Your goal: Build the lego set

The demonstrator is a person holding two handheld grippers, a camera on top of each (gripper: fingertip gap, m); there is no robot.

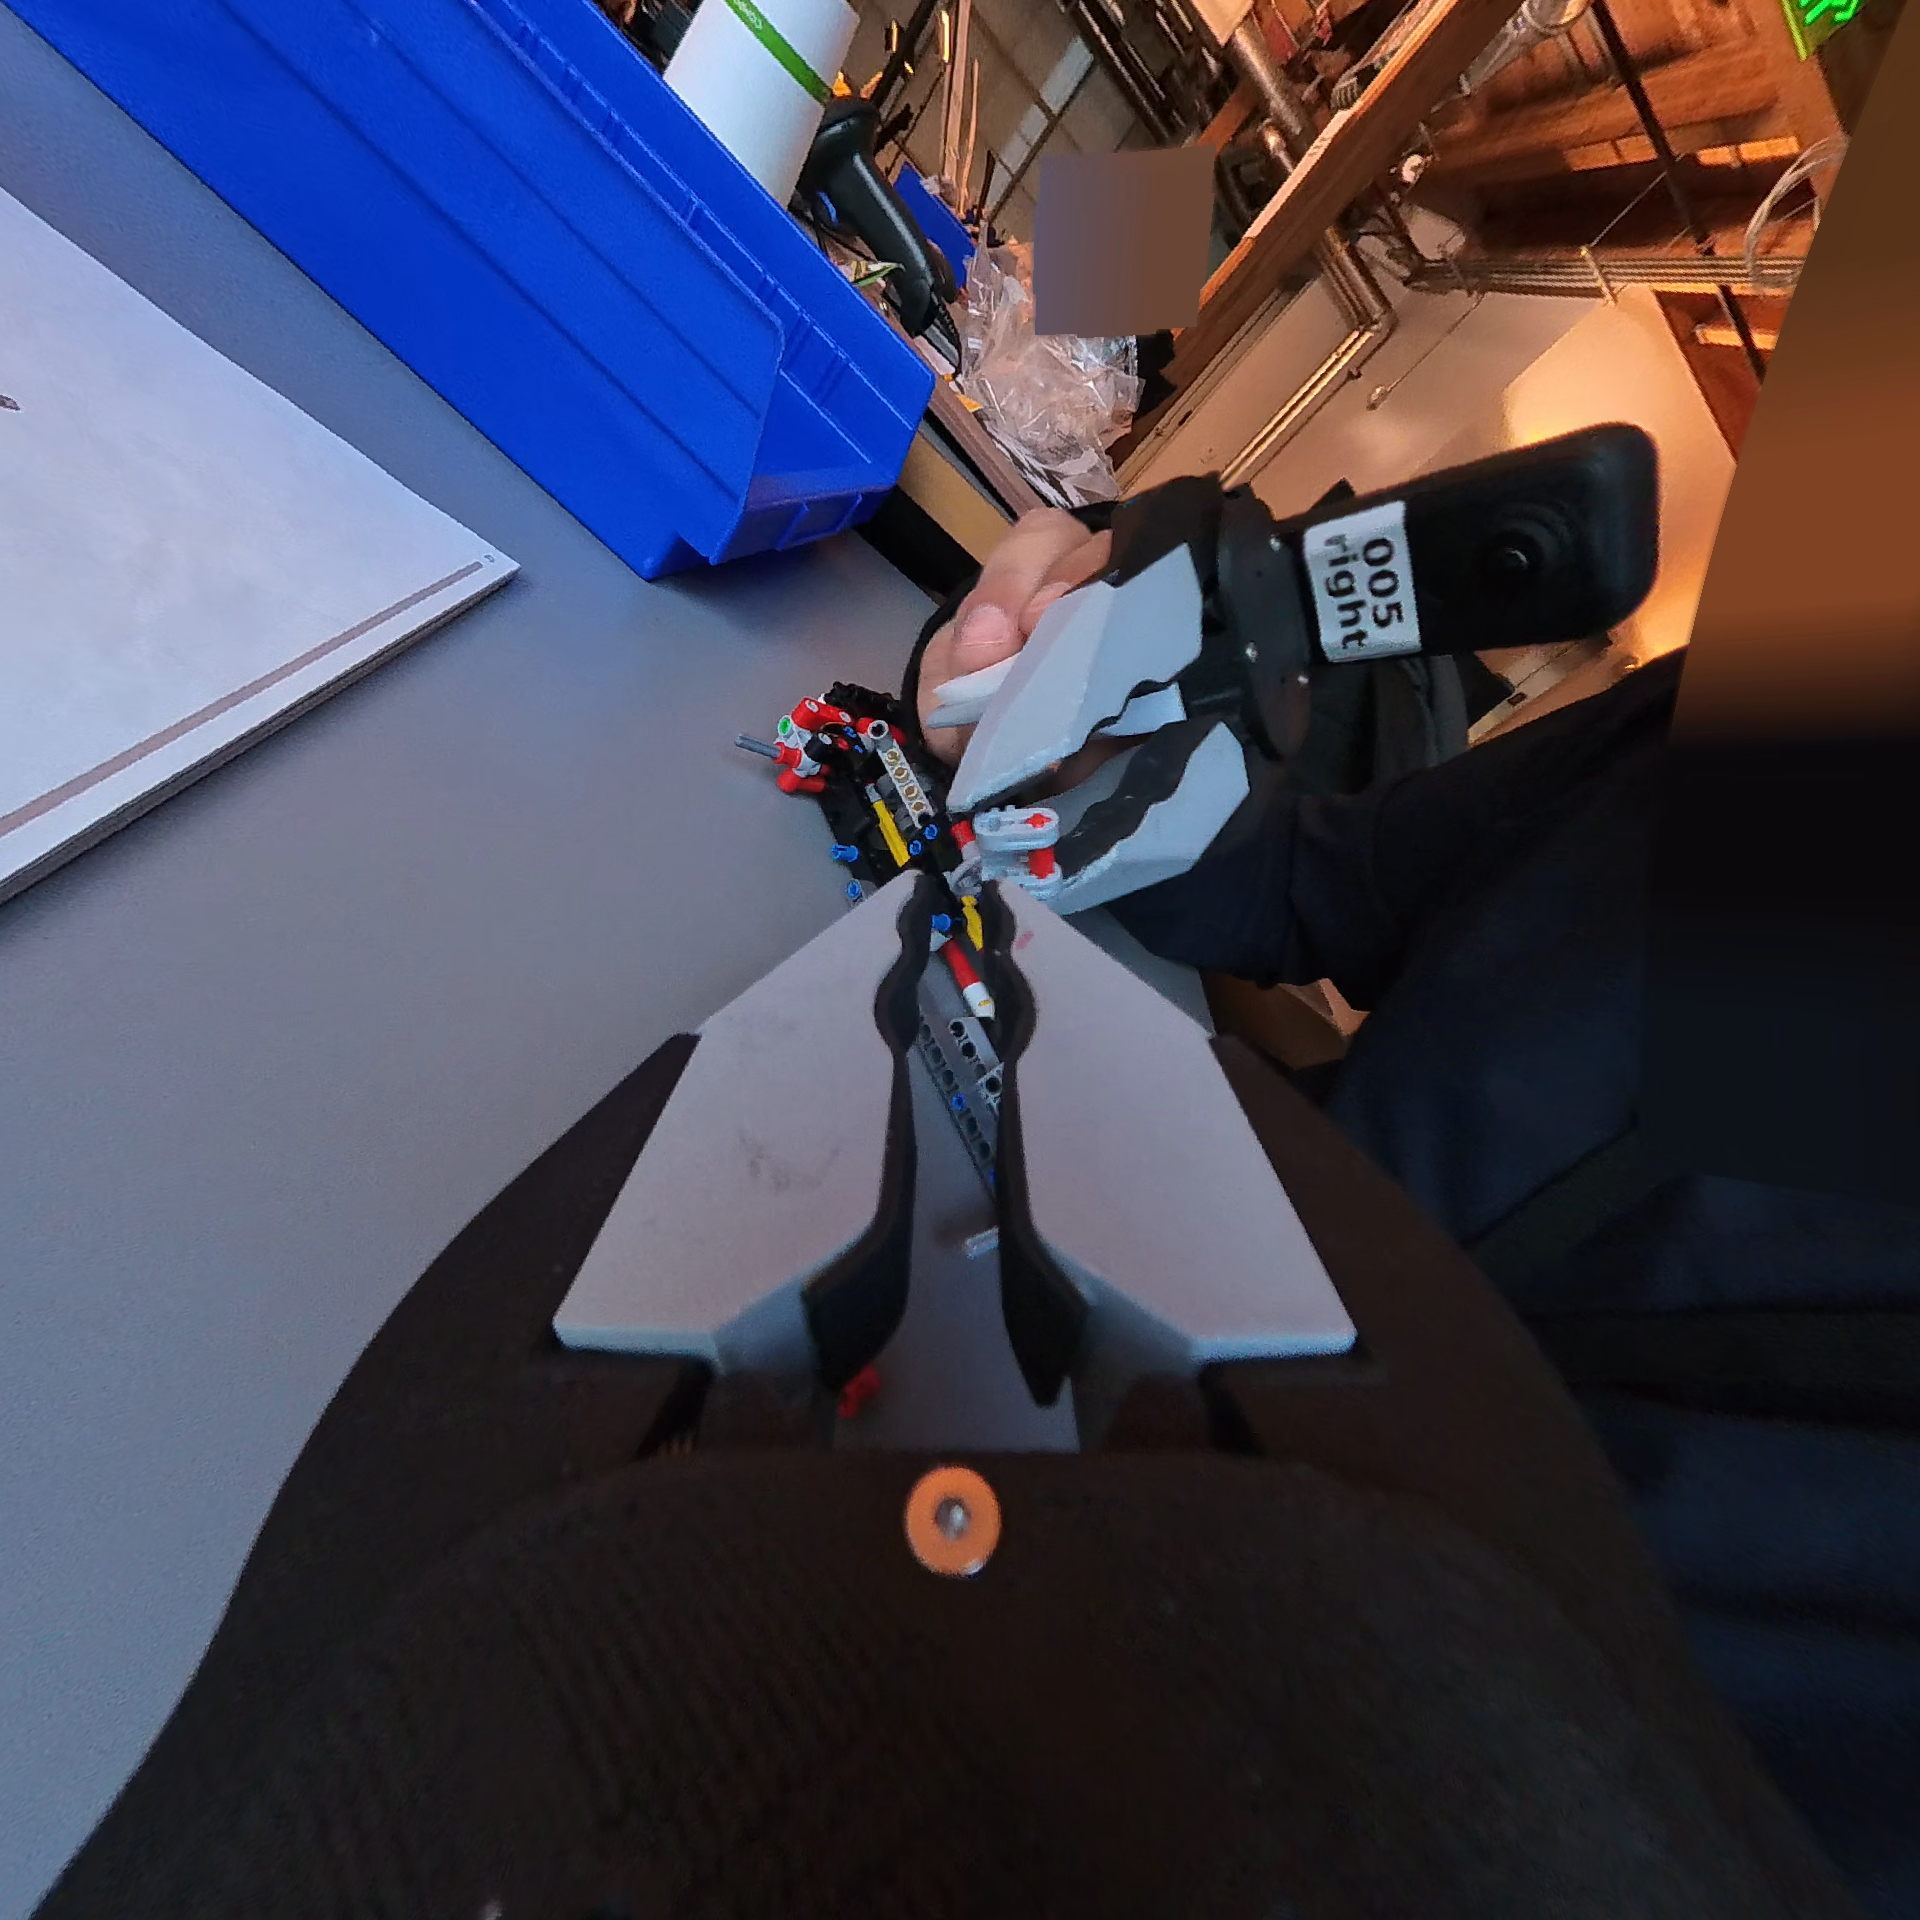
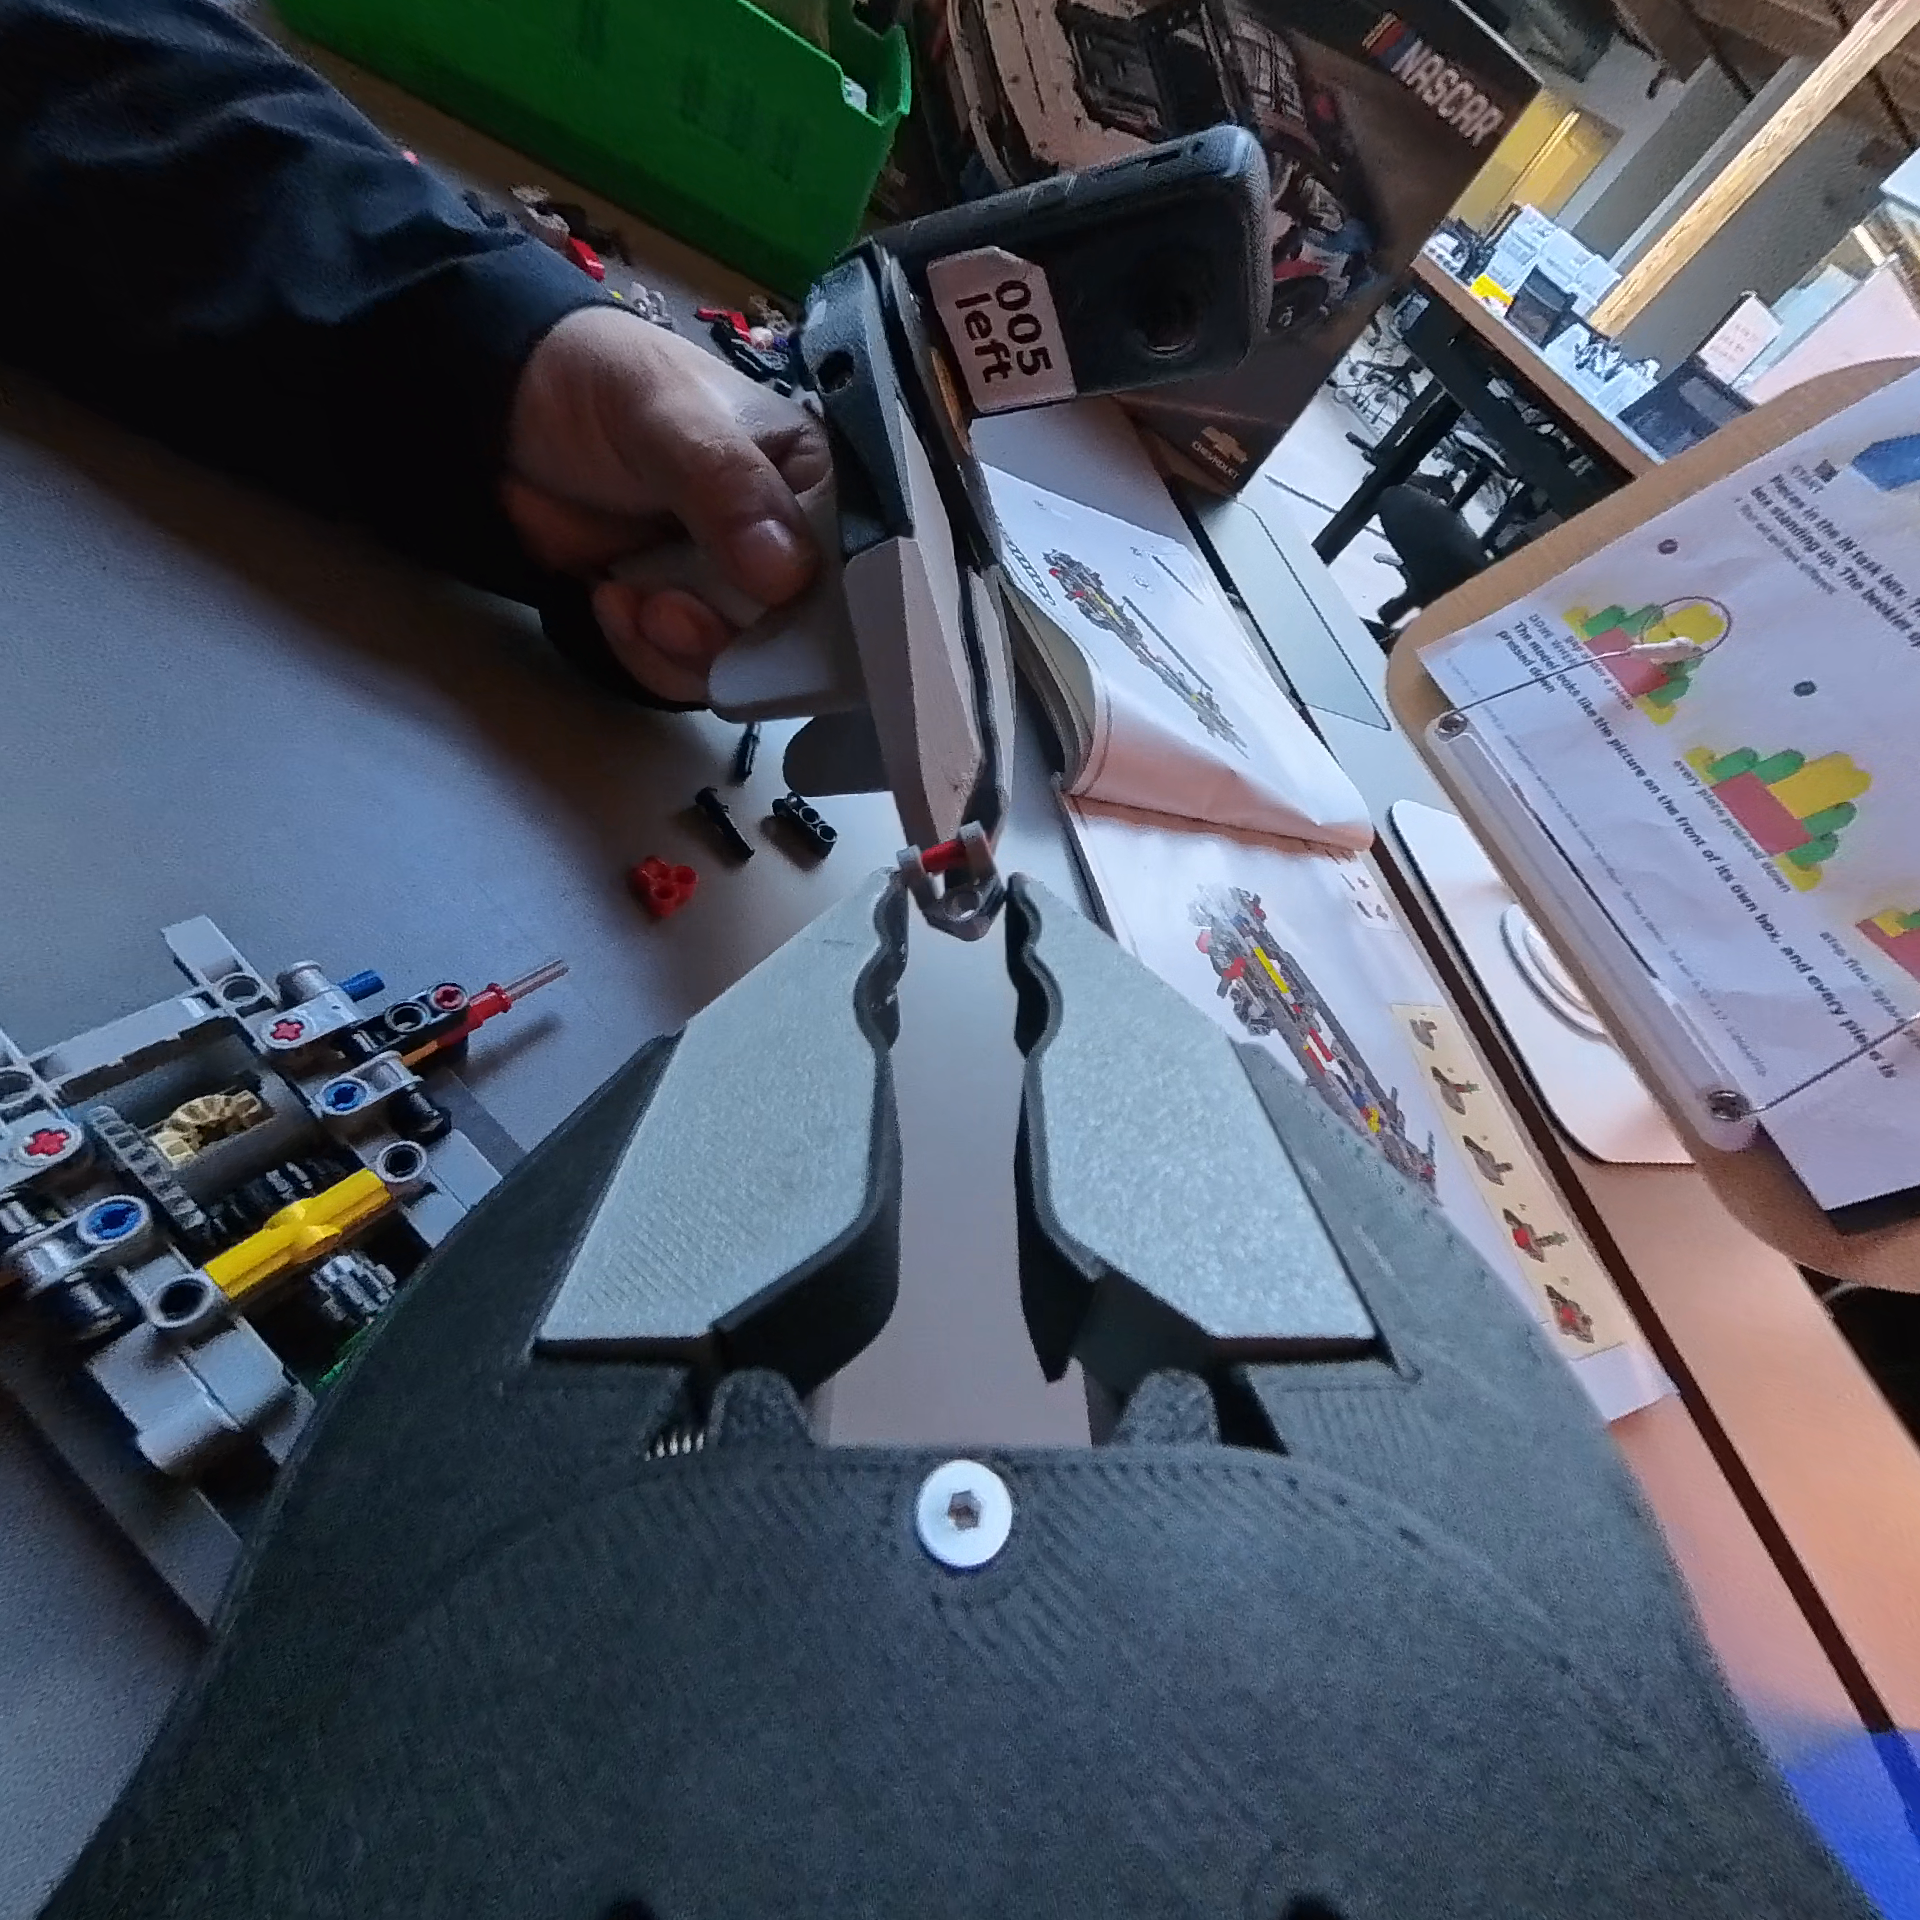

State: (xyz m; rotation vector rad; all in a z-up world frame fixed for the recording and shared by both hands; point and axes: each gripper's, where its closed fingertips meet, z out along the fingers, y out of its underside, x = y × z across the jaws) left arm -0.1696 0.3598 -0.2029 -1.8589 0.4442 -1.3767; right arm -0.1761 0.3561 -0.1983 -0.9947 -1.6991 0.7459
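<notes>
Right wrist view, read left to right. Near left: a partly built brick assembly point(image 2: 177, 1195) of grey beams, gears and a yellow axle lies flat on the grey bench point(image 2: 208, 727), within reach but clear of the working space. Right of it, loose parts, a red connector point(image 2: 661, 888) and black pins point(image 2: 724, 823), lie spread singly, apparently so that each can be picked on its own.

Centre: a hand point(image 2: 665, 499) brings the left gripper point(image 2: 951, 831) down from above. Its jaws are clenched on the top of a small grey link with a red pin point(image 2: 940, 854). The right gripper point(image 2: 954, 899) meets it from the near side, jaws grasping the link's lower, ringed end. The link thus hangs above the bench, pinched at both ends; two opposed grips likely keep so small a part from turning. The left wrist view shows the same link at both sets of tips, with the assembly just beyond.

Right: an open instruction booklet point(image 2: 1195, 707) lies flat, and a printed sheet on a tilted board point(image 2: 1704, 852) faces the worker, evidently for reading at a glance.
</notes>
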